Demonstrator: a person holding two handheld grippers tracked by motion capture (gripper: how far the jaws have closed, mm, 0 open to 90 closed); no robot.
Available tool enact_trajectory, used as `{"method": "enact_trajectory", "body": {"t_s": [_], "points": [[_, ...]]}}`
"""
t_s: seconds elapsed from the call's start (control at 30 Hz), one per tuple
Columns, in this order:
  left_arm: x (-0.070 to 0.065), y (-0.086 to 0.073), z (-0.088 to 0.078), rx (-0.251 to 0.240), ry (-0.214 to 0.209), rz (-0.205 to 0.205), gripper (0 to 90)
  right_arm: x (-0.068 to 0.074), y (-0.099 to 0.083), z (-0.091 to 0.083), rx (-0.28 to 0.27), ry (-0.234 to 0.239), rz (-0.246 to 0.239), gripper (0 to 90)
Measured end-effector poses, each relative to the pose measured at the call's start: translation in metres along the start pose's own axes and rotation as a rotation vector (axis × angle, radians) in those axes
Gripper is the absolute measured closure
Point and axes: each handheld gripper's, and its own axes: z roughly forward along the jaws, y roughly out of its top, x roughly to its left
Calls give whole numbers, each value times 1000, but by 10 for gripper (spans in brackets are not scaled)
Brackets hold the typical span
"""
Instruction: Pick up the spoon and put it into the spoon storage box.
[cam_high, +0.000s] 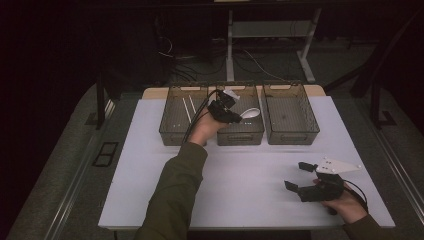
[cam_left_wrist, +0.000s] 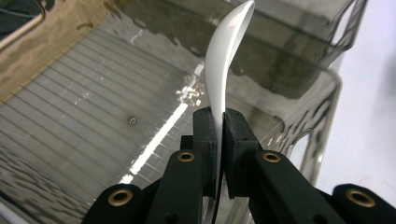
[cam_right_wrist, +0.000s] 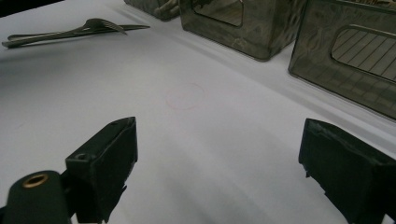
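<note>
Our left tool (cam_left_wrist: 219, 122) has its jaws pinched tight on the handle of a white spoon (cam_left_wrist: 223, 65). In the left gripper view the handle stands on edge between the two black pads and the bowl curves up and away from them. From above, we see that tool (cam_high: 239, 118) held over the middle bin (cam_high: 241, 134), the second of three clear ribbed bins in a row at the far side of the white surface (cam_high: 240, 180). The spoon's bowl (cam_high: 250, 113) hangs above the floor of that bin, towards its right wall. The left bin (cam_high: 172, 131), just beside the middle bin, holds a pair of pale chopsticks (cam_high: 189, 108). The right bin (cam_high: 290, 134) sits just beside the middle bin on the other side.

Our right tool (cam_high: 296, 176) rests low over the surface, well in front of the middle bin and off to its right. Its jaws stand wide apart with nothing between them. In the right gripper view a fork (cam_right_wrist: 74, 31) lies flat on the surface beyond that tool (cam_right_wrist: 219, 154), well apart from the bins.
</note>
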Motion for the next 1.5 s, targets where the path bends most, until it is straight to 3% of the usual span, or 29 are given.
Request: {"method": "enact_trajectory", "body": {"t_s": [0.03,0.1,0.13,0.27,0.37,0.6,0.93,1.03,1.17,1.4,1.5], "points": [[-2,-1,4,-12,9,-31,840,0,0,0,0,0,0,114],[1,-2,5,34,8,-10,840,0,0,-1,-1,-1,-1,115],[0,-3,8,39,8,-27,840,0,0,-1,-2,-1,-1,115],[0,-1,11,93,20,-18,840,0,0,-1,-2,0,0,115],[-1,-1,13,107,19,-35,839,0,0,-1,0,-1,1,114],[-2,0,15,127,15,-22,832,0,0,-1,0,0,0,115],[1,0,10,78,0,-50,786,0,0,-1,0,2,-2,115],[0,1,6,36,-27,-66,755,0,0,-1,3,0,0,115],[-5,5,-2,-38,-29,-79,692,0,0,-1,4,2,0,115],[-12,8,-26,-71,-22,-22,594,0,0,0,4,-1,-4,114],[-16,6,-35,-97,-23,-33,556,0,0,0,6,0,-3,115]]}}
